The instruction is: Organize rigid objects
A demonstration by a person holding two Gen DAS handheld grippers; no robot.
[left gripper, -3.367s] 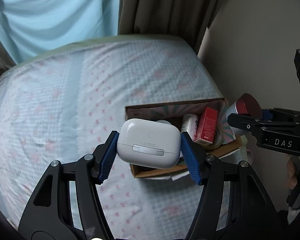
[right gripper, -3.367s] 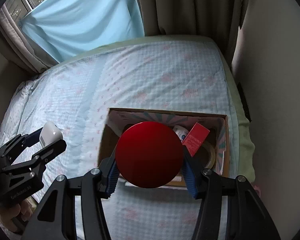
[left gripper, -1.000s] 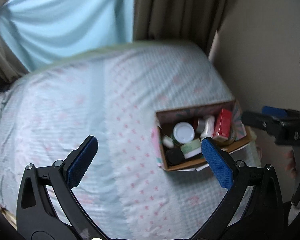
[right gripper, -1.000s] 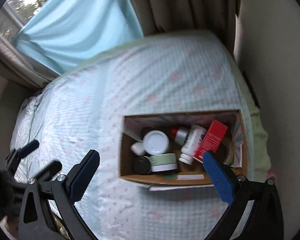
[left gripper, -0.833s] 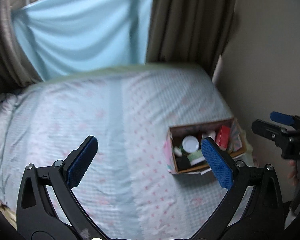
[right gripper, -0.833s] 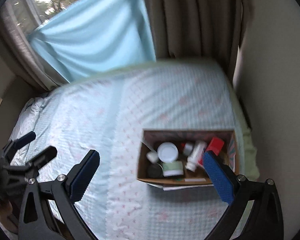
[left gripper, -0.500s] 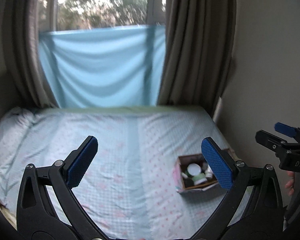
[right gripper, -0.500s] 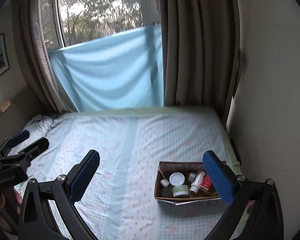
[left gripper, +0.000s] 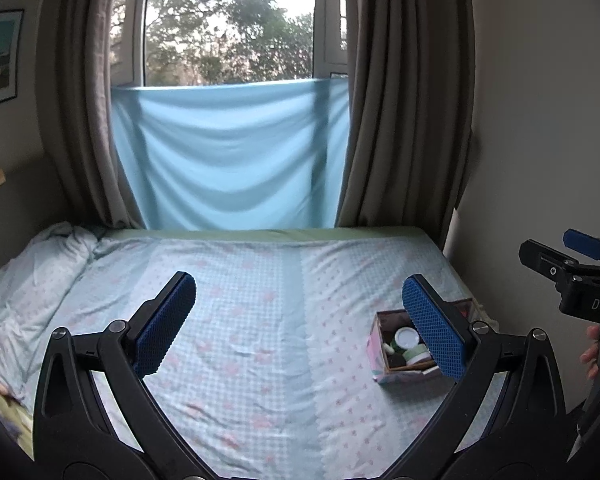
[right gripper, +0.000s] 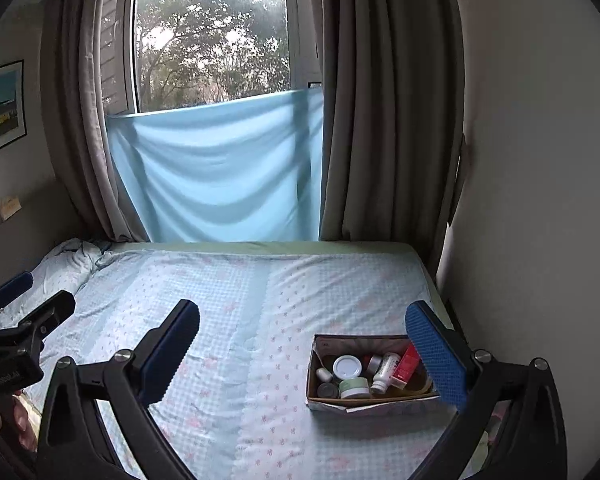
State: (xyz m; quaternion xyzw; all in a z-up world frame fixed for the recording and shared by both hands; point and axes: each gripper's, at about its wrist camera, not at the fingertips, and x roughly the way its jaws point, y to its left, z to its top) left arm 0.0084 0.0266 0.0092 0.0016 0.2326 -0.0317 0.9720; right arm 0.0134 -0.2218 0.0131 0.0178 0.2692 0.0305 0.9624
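A cardboard box point(right gripper: 312, 376) sits on the bed at the near right, filled with several jars, a white bottle point(right gripper: 384, 368) and a red carton point(right gripper: 406, 362). It also shows in the left wrist view point(left gripper: 378, 350), partly behind my right finger. My left gripper point(left gripper: 300, 322) is open and empty, held high above the bed; it also shows at the left edge of the right wrist view point(right gripper: 24, 308). My right gripper point(right gripper: 304, 350) is open and empty, far back from the box; it shows in the left wrist view point(left gripper: 568, 254).
The bed point(left gripper: 260, 320) has a light blue patterned sheet with a rumpled blanket point(left gripper: 40, 256) at the far left. A blue cloth point(left gripper: 228, 160) hangs over the window between brown curtains point(left gripper: 404, 120). A wall runs along the bed's right side.
Both grippers let go of the white earbud case and the red-lidded jar, opened wide, then pulled up and back from the box, which looks much smaller.
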